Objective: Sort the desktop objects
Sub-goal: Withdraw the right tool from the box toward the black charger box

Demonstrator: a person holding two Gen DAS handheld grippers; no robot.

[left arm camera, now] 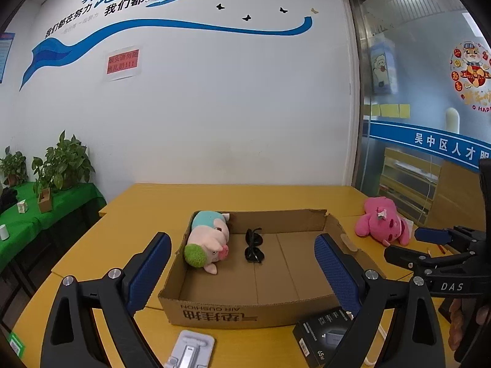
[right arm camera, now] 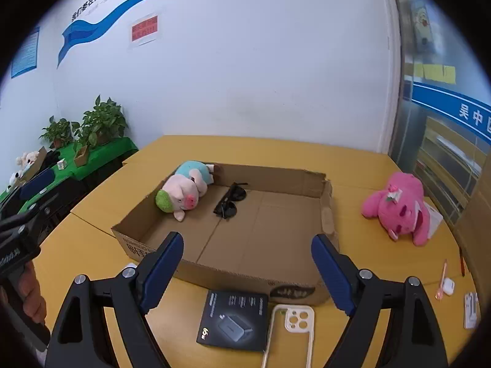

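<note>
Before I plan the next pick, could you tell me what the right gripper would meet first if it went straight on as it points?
Probably the near wall of the cardboard box, just ahead of the open, empty right gripper; depth is uncertain, so it might clear the wall and reach the box floor.

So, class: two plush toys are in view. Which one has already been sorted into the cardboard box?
The pale pink pig plush with the light blue body: it lies inside the shallow brown cardboard box. The bright pink plush lies outside on the yellow table.
</note>
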